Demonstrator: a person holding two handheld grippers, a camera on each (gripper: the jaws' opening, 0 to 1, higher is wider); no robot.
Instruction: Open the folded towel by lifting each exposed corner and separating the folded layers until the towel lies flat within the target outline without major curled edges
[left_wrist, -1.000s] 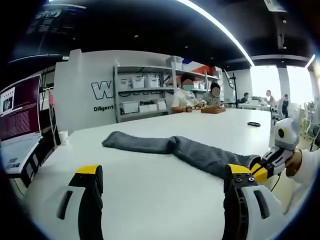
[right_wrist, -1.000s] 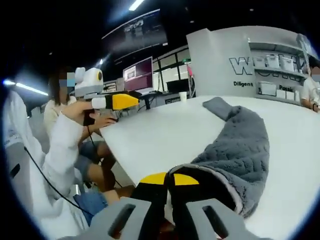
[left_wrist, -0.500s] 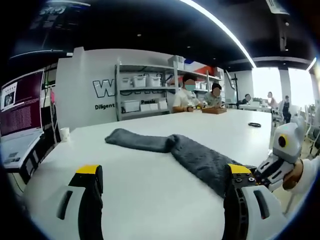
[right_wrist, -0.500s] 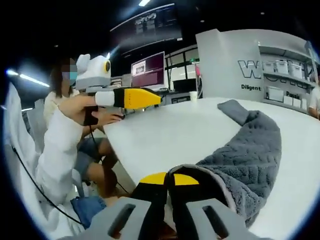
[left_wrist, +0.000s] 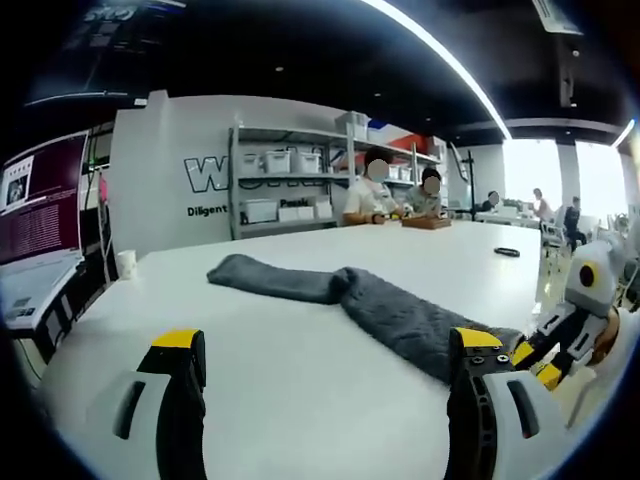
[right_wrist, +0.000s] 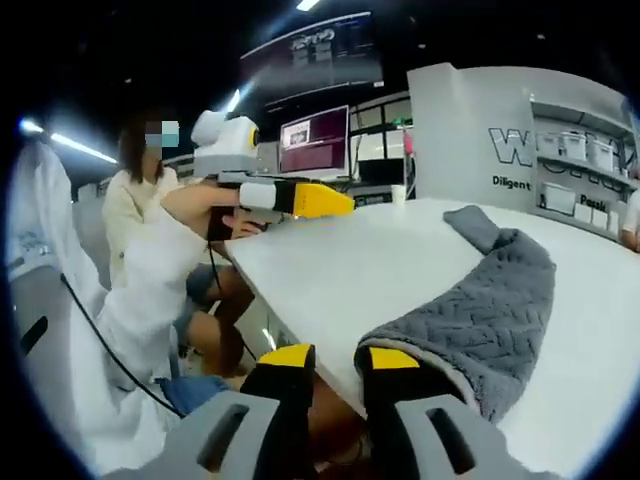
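A paper cup (left_wrist: 126, 265) stood near the far left corner of the white desk (left_wrist: 300, 350), and a small dark object (left_wrist: 507, 252) lay by its far right edge. At the desk's far edge two seated people (left_wrist: 398, 196) had a wooden tray (left_wrist: 426, 222) in front of them, with metal shelving (left_wrist: 290, 180) holding white bins against the lettered wall behind. A monitor (right_wrist: 315, 142) glowed beyond the desk's far left corner, and more people (left_wrist: 540, 200) sat by the bright windows at the right.
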